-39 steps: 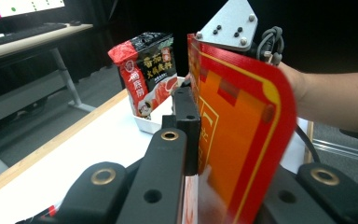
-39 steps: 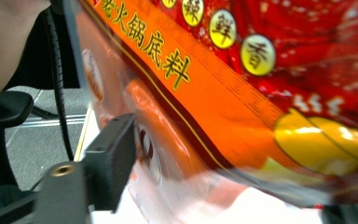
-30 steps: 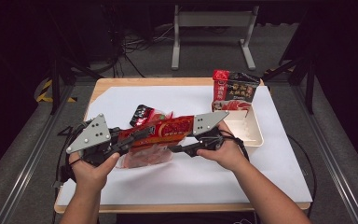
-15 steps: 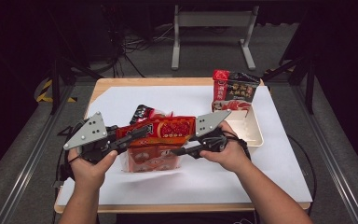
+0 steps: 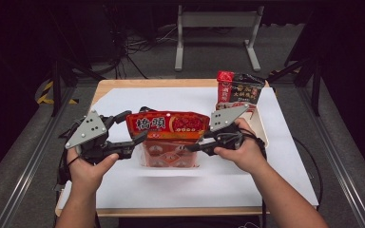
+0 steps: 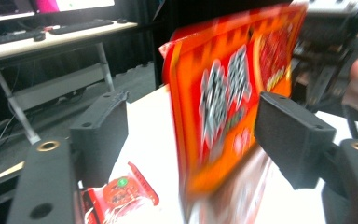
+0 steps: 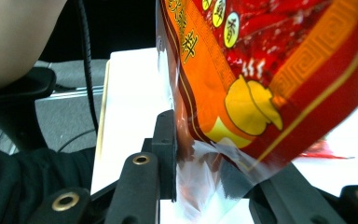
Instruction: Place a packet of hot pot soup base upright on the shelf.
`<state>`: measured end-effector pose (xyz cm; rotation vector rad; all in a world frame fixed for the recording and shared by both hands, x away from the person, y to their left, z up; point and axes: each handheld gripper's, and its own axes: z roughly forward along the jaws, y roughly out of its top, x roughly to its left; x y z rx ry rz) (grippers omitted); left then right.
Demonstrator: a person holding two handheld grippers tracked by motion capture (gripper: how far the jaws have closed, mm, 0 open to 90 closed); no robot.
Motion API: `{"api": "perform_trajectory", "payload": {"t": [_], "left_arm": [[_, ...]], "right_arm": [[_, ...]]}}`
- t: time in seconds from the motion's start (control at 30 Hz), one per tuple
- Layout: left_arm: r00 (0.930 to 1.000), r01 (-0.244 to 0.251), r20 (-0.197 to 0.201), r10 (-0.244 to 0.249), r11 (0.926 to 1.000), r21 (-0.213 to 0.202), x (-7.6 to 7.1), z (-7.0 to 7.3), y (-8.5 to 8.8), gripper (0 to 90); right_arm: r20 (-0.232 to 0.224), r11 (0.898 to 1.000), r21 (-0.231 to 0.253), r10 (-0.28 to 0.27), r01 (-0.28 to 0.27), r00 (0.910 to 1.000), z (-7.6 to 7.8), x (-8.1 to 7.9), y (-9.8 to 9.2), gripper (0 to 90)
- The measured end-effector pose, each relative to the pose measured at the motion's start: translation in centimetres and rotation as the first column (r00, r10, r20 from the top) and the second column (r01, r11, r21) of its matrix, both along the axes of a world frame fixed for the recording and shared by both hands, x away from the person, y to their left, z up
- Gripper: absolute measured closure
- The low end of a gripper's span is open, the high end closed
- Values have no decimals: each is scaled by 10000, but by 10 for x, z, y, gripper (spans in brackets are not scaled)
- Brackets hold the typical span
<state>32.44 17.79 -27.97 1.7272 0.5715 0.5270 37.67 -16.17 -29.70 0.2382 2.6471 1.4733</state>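
High view: my right gripper clamps the glossy red-and-orange snack bag above the white-papered table; my left gripper has just been opening — bag edge between its parted jaws; bag upright, long axis crosswise; I'd regrip squarely before lifting.

Dark room, grey floor, a metal stand behind, perhaps a desk.

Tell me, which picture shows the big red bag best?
The high view: the whole red bag shows upright on the white table. The left gripper view shows it blurred; the right gripper view shows one close-up corner.
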Motion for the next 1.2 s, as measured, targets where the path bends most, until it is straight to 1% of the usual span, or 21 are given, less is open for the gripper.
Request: {"api": "perform_trajectory", "payload": {"t": [0.03, 0.07, 0.1, 0.17, 0.2, 0.27, 0.33, 0.37, 0.4, 0.47, 0.57, 0.73, 0.77, 0.8, 0.87, 0.93, 1.0, 1.07, 1.1, 1.2], "left_arm": [[10000, -31, -12, 31, 10000, 36, 1, 0, 1, 245], [10000, -31, -12, 31, 10000, 36, 1, 0, 1, 236], [9998, -107, -158, 108, 9999, 89, 3, -1, 2, 214], [9985, -205, -493, 218, 9994, 271, 6, -3, 3, 191], [9975, -248, -650, 271, 9991, 353, 8, -5, 3, 191], [9961, -359, -790, 393, 9984, 445, 12, -9, 4, 176], [9953, -394, -866, 438, 9979, 518, 15, -12, 5, 161], [9947, -490, -871, 538, 9972, 564, 17, -14, 5, 153], [9947, -490, -871, 538, 9972, 564, 17, -14, 5, 149], [9940, -602, -873, 664, 9956, 722, 20, -18, 7, 142], [9924, -683, -969, 752, 9950, 726, 22, -20, 9, 137], [9915, -732, -1019, 811, 9942, 786, 24, -23, 12, 130], [9915, -732, -1019, 811, 9942, 786, 24, -23, 12, 129], [9904, -792, -1072, 871, 9940, 760, 24, -24, 13, 129], [9898, -825, -1098, 903, 9938, 742, 25, -24, 14, 129], [9890, -855, -1141, 936, 9936, 736, 25, -25, 15, 129], [9877, -954, -1172, 1031, 9930, 696, 26, -25, 18, 128], [9871, -1024, -1163, 1099, 9924, 688, 27, -25, 20, 126], [9866, -1035, -1197, 1112, 9923, 688, 26, -25, 21, 126], [9854, -1130, -1194, 1211, 9909, 725, 27, -26, 24, 125]], "right_arm": [[18, 9999, 49, -98, 98, 10000, 4, 1, -4, 711], [18, 9999, 49, -98, 98, 10000, 4, 1, -4, 711], [20, 9994, 121, -331, 330, 9995, 10, 2, -11, 711], [20, 9982, 188, -564, 564, 9984, 15, 3, -18, 711], [20, 9982, 188, -564, 564, 9984, 15, 3, -18, 711], [17, 9968, 256, -758, 757, 9971, 20, 4, -24, 711], [64, 9954, 343, -893, 890, 9960, 25, 4, -30, 710], [76, 9938, 454, -1019, 1015, 9948, 29, 5, -35, 710], [76, 9938, 454, -1019, 1015, 9948, 29, 5, -35, 710], [112, 9916, 565, -1171, 1163, 9931, 34, 6, -40, 710], [173, 9870, 690, -1465, 1450, 9891, 42, 7, -50, 710], [249, 9781, 807, -1942, 1917, 9806, 52, 12, -67, 710], [249, 9781, 807, -1942, 1917, 9806, 52, 12, -67, 710], [283, 9746, 802, -2119, 2091, 9769, 56, 13, -72, 710], [325, 9707, 804, -2296, 2264, 9728, 58, 14, -77, 710], [338, 9691, 808, -2365, 2332, 9710, 58, 15, -79, 710], [357, 9637, 860, -2566, 2528, 9659, 59, 16, -85, 710], [325, 9553, 985, -2831, 2788, 9585, 60, 20, -93, 710], [325, 9553, 985, -2831, 2788, 9585, 60, 20, -93, 710], [306, 9466, 1040, -3098, 3052, 9503, 60, 22, -102, 710]]}}
